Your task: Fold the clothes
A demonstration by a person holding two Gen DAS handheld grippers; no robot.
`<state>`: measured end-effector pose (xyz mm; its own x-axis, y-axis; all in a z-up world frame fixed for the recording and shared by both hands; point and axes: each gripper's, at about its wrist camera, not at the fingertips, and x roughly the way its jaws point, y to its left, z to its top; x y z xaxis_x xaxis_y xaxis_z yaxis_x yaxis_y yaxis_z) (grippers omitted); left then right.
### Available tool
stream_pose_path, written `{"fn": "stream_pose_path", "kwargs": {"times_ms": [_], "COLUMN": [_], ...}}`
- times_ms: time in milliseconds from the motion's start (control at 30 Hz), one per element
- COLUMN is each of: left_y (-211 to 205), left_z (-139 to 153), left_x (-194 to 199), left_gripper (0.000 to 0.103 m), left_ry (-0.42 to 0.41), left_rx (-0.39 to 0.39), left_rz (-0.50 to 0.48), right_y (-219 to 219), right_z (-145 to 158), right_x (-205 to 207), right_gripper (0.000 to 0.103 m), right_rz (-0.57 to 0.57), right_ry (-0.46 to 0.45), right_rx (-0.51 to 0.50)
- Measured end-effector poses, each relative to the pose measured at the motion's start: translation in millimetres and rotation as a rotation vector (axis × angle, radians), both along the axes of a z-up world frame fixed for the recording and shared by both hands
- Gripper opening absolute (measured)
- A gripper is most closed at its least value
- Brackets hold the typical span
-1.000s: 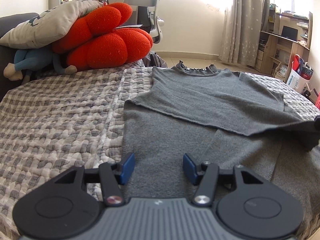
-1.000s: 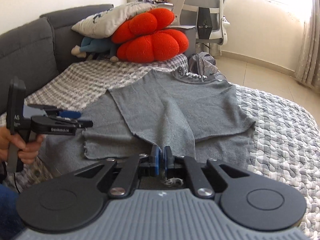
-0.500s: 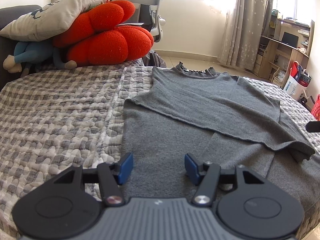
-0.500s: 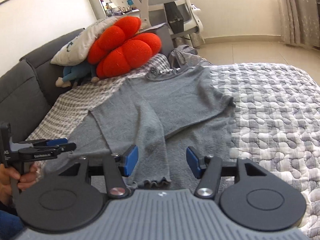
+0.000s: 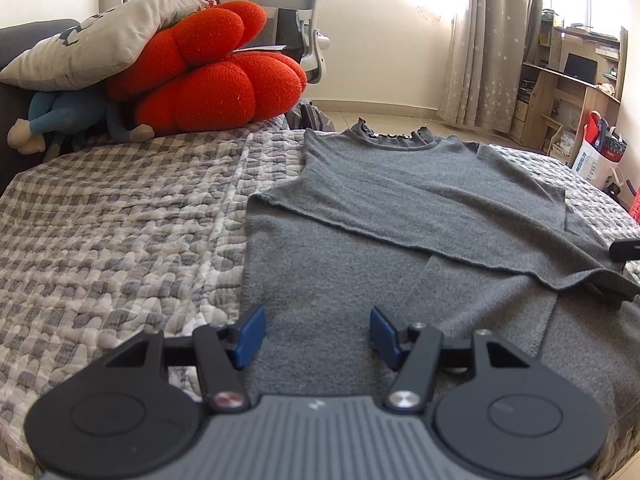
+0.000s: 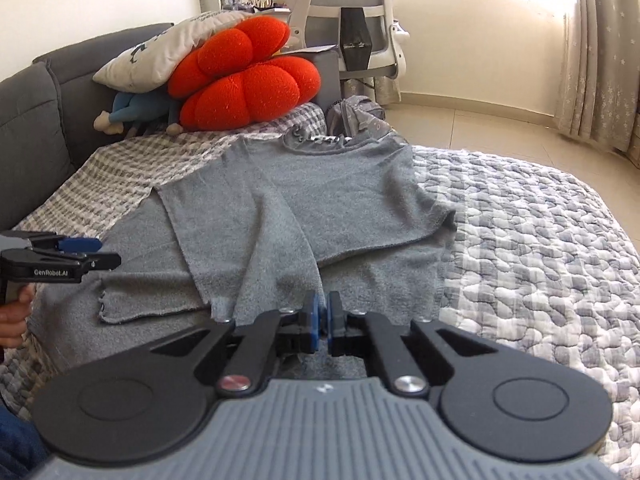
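My right gripper [image 6: 322, 322] is clamped to almost nothing, the blue pads pinched together right at the near end of a folded strip of the sweater [image 6: 280, 216]. Whether knit is actually caught between them I cannot tell for sure; the strip's end runs down to the pads and disappears behind them, so I judge I have a thin bite of its edge. I hold it low and near me, I think, so the strip can be drawn straight along the body.

My left gripper [image 5: 316, 330] hovers over the near hem with its jaws parted and easing wider, nothing between the pads, only flat cloth below. It waits there, I would say, to take the hem corner on its side once the sleeve is settled.

Ahead of both grippers the sweater lies flat on the quilt [image 6: 540, 232], grey, soft and fuzzy. One sleeve is laid across the chest at a slant, its raw-looking edge making a diagonal line, and the frilled collar [image 5: 390, 136] points away from me. The near hem has a small ruffle.

Beyond the collar sit a red cushion [image 5: 208, 80], a pale pillow [image 5: 104, 46] and an office chair.
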<state>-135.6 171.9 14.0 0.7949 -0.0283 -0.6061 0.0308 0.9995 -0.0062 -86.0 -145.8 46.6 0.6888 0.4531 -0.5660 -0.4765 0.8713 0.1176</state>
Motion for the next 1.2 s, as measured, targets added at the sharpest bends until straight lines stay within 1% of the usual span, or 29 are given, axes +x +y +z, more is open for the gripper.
{"fn": "stream_pose_path", "kwargs": {"times_ms": [33,100,167,200,233,267,300,367,433,500,533,600,633,700,800,900,933,1000,1067,1133,1200], "left_y": [-1.3,-2.2,-2.5,-2.7,-3.0,-3.1,-3.0,-3.4,-6.6,-11.1,-12.1,-13.2,-12.1,-9.9,-10.4,-16.6,-21.6,-32.1,-45.5,-56.0,-58.4], "left_z": [-0.2,-0.3,0.0,0.2,0.5,0.8,1.1,1.1,0.3,-0.1,0.0,0.2,0.3,1.2,5.9,13.6,14.7,13.9,9.4,2.0,-0.2], "left_x": [-0.3,0.2,0.6,0.5,0.1,-0.4,-1.0,-1.7,-1.5,-1.0,-0.9,-0.8,-1.3,-3.4,-8.3,-12.9,-12.1,-8.0,-2.8,0.1,-1.0], "left_gripper": [0.060,0.061,0.061,0.061,0.061,0.061,0.061,0.061,0.061,0.062,0.062,0.062,0.062,0.062,0.062,0.062,0.063,0.063,0.063,0.063,0.065], "left_ry": [-0.002,-0.002,-0.001,-0.001,-0.001,-0.002,-0.002,-0.004,-0.008,-0.013,-0.014,-0.015,-0.014,-0.016,-0.036,-0.078,-0.080,-0.075,-0.068,-0.056,-0.060], "left_rx": [0.007,0.009,0.007,0.008,0.011,0.011,0.011,0.015,0.034,0.059,0.064,0.070,0.067,0.066,0.077,0.077,0.077,0.088,0.123,0.180,0.206], "left_rz": [-0.001,0.003,0.008,0.009,0.009,0.008,0.007,0.004,0.002,0.005,0.008,0.012,0.011,0.009,-0.001,-0.024,-0.035,-0.048,-0.060,-0.058,-0.056], "right_y": [-3.1,-1.2,0.7,2.4,2.7,3.1,3.4,6.2,14.4,29.9,37.5,50.6,54.9,53.7,46.3,43.3,42.3,48.1,56.5,55.6,50.8], "right_z": [3.9,7.4,3.3,-2.0,-6.4,-8.8,-9.5,-4.1,2.7,3.1,0.0,-12.2,-18.8,-22.8,-18.4,-10.7,-8.2,-10.6,-19.9,-22.4,-21.9], "right_x": [-0.4,-0.4,5.3,11.0,15.0,16.8,16.4,15.4,15.2,19.7,23.7,33.5,36.9,33.0,29.6,31.1,31.7,34.1,36.5,32.0,28.2], "right_gripper": [0.004,0.004,0.006,0.006,0.006,0.006,0.008,0.014,0.014,0.014,0.014,0.014,0.014,0.014,0.015,0.015,0.015,0.016,0.019,0.020,0.021], "right_rz": [-0.006,-0.005,-0.022,-0.038,-0.068,-0.086,-0.101,-0.097,-0.053,0.027,0.056,0.075,0.073,0.066,0.064,0.047,0.042,0.071,0.086,0.079,0.079], "right_ry": [-0.010,-0.025,-0.005,0.021,0.029,0.021,-0.012,-0.057,-0.087,-0.079,-0.061,-0.010,0.018,0.003,0.022,-0.006,-0.015,0.002,0.031,0.013,0.016], "right_rx": [0.010,-0.022,-0.067,-0.099,-0.125,-0.146,-0.167,-0.144,-0.108,-0.084,-0.086,-0.110,-0.128,-0.124,-0.122,-0.095,-0.087,-0.062,-0.090,-0.089,-0.089]}}
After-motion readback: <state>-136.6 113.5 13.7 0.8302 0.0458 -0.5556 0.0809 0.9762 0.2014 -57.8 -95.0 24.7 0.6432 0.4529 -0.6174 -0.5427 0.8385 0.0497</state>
